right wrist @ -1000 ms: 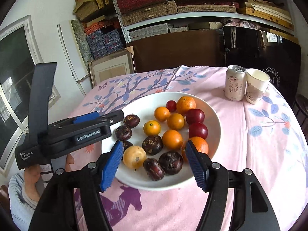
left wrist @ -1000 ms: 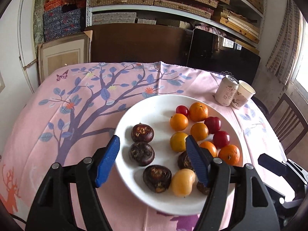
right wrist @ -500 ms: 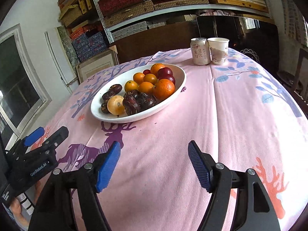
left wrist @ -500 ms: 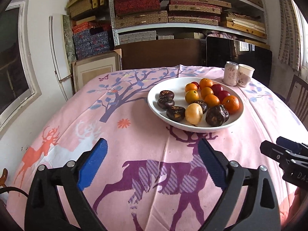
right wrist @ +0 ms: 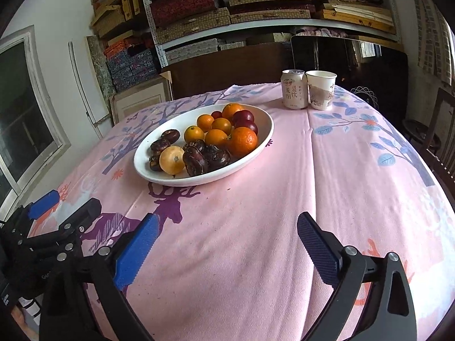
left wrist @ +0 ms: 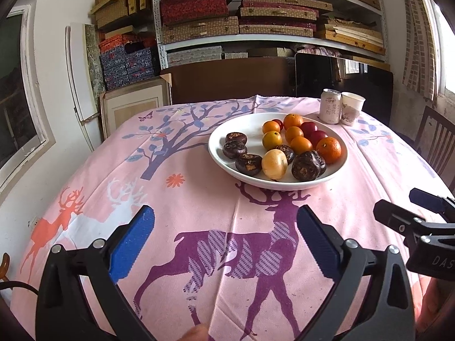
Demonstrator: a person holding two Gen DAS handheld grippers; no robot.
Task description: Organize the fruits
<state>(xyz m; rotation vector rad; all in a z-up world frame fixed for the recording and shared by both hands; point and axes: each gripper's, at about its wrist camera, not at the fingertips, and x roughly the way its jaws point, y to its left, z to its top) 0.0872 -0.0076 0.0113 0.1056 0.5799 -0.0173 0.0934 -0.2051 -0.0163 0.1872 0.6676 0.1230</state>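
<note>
The left gripper [left wrist: 224, 241] fills the bottom of its own view, its blue-padded fingers [left wrist: 133, 244] spread wide with nothing between them, poised over a pink cloth [left wrist: 199, 204] printed with a purple deer. The right gripper [right wrist: 224, 241] sits the same way at the bottom of its view: jaws wide apart, empty, over bare pink cloth. Neither touches any fruit.

Above centre in the left view, slightly right, a white plate [left wrist: 219, 153] rests on the cloth, well apart from both grippers. It holds dark brown fruits [left wrist: 248, 163] on its left side and front, one pale yellow fruit [left wrist: 274, 163] at the front, oranges [left wrist: 328, 149] through the middle and right, and red fruits [left wrist: 317, 135] toward the back. Behind the plate, at upper right, a can [left wrist: 330, 109] and a paper cup [left wrist: 351, 108] stand touching side by side.

The left view alone shows the other gripper's black body at its right edge, a chair back beyond it, and a fingertip at the bottom edge. The right view alone shows the left gripper [right wrist: 48, 227] from the side at lower left, and places the plate [right wrist: 264, 130] left of centre, with can [right wrist: 294, 93] and cup [right wrist: 321, 93] at upper centre. Both show shelves of stacked boxes [left wrist: 199, 22] across the top.
</note>
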